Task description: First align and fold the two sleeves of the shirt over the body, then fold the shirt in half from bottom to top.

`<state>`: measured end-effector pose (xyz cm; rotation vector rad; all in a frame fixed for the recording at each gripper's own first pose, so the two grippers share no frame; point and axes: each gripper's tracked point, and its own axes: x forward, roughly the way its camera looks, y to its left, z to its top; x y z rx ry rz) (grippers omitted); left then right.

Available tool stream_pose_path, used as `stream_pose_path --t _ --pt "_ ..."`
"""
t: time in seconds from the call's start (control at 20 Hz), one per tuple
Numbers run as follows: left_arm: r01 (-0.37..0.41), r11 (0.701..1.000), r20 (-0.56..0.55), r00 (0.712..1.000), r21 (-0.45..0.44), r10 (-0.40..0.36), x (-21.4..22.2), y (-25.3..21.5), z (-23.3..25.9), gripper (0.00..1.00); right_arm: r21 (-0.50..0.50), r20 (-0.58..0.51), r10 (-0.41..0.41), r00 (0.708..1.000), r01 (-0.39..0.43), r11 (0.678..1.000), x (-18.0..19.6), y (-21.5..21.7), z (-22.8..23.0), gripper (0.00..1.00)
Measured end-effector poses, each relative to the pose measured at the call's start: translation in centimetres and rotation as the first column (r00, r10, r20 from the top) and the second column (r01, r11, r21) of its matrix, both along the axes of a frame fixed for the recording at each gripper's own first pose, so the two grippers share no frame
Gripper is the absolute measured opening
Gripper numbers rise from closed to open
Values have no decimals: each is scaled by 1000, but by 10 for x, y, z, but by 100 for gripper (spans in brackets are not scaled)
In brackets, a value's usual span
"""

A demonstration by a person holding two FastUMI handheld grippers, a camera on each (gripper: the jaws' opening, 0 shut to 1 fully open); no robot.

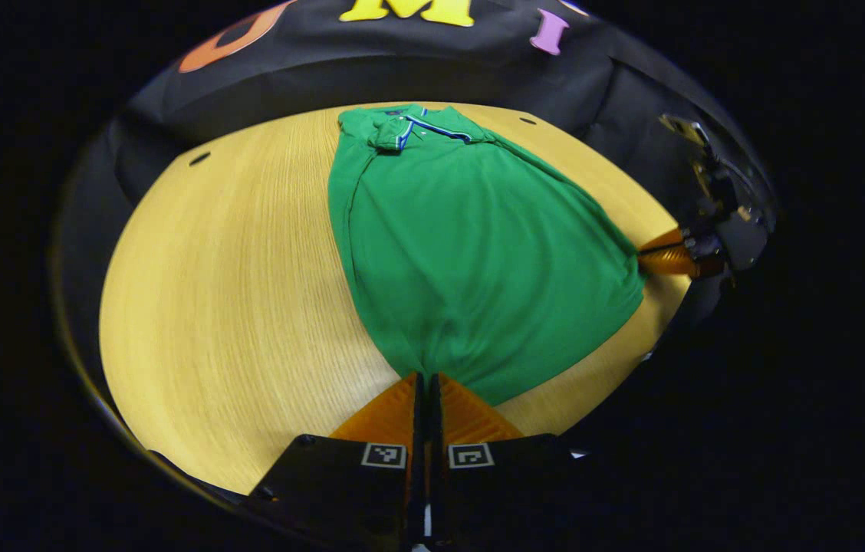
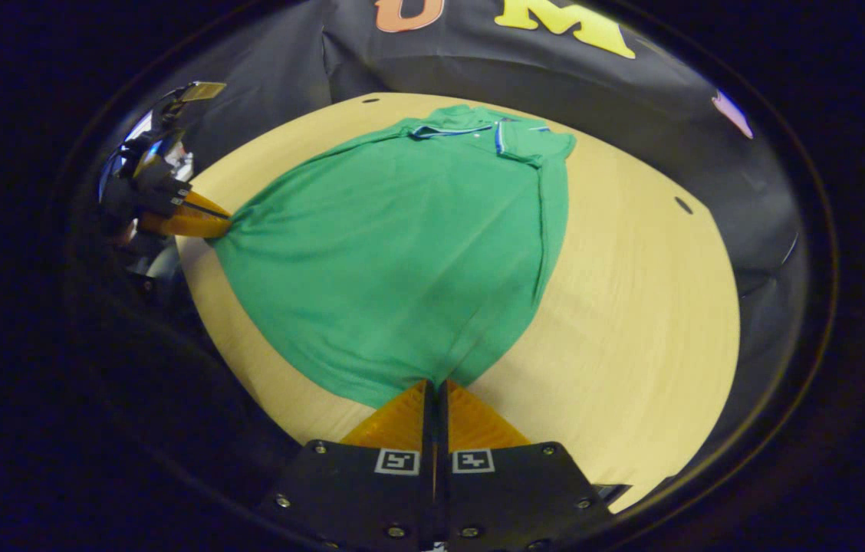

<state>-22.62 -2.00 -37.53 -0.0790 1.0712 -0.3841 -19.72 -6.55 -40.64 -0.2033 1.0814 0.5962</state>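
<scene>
Both hand-held grippers reached low over the near edge of the wooden counter [image 1: 233, 253]. The left hand-held gripper [image 1: 426, 377] pinched one bottom corner of the green polo shirt [image 1: 463, 253], the right hand-held gripper [image 2: 436, 383] the other; sleeves lay folded over the body, collar far.

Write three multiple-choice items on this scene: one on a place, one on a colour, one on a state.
1. Where does the collar lie?
A. at the table's far end
B. between the left gripper's fingers
C. off the table

2. What colour is the shirt?
A. red
B. green
C. white

3. How does the left gripper stand?
A. wide open above the shirt
B. lying on the table
C. shut on the shirt's hem

Answers: 1 A, the collar lies by the far edge; 2 B, the cloth is green; 3 C, its fingers pinch the hem, as do the right gripper's.
</scene>
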Motion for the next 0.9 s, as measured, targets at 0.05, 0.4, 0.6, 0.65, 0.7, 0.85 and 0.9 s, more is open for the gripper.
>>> stream_pose_path --t 0.05,0.4,0.6,0.65,0.7,0.85,0.9 --pt "-46 998 -15 999 -33 45 5 4 3 5 48 -42 -49 998 51 998 3 0 3 1" --pt "-42 995 54 997 -87 47 31 4 46 4 139 -16 -131 991 132 981 40 0 44 1" --pt "-13 992 125 992 -122 28 54 -6 75 4 200 12 -142 990 137 970 58 12 73 1" --pt "-8 992 136 990 -125 26 59 -7 80 4 220 15 -147 989 140 965 62 17 80 1" --pt "-4 992 151 988 -123 22 65 -7 84 4 237 19 -152 988 143 961 67 19 87 1" --pt "9 993 201 979 -121 15 85 -7 102 4 274 51 -163 985 143 951 84 25 107 1" --pt "11 993 221 975 -120 15 94 -6 109 4 284 58 -168 984 145 948 90 27 112 1"
